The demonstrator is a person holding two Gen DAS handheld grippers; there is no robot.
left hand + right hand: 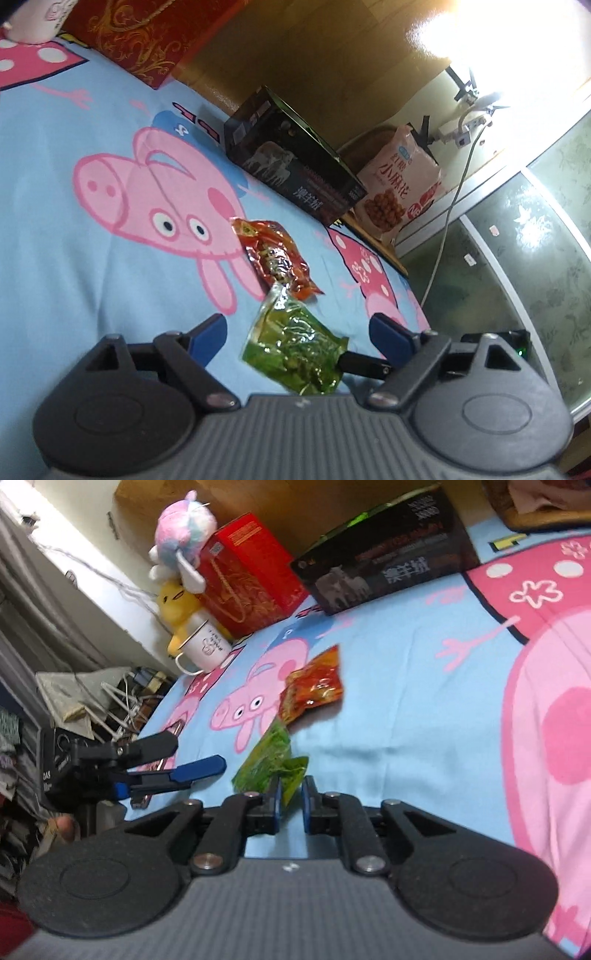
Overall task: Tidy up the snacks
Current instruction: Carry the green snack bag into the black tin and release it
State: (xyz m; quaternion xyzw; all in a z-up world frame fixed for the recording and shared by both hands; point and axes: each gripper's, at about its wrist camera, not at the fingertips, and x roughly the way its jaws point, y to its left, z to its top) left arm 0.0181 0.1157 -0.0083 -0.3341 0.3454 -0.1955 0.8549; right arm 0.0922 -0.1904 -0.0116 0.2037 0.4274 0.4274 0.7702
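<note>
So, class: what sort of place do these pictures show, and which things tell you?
Probably a bedroom: a cartoon-pig bed sheet, plush toys against the wooden headboard, and household clutter beside the bed.

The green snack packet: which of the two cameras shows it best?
The left wrist view: the green snack packet faces the camera, nearly whole, between open fingers. In the right wrist view the same packet appears edge-on, its corner pinched by the right gripper.

Green packet (295,350), red packet (275,256), blue pig-print sheet (74,277)
</note>
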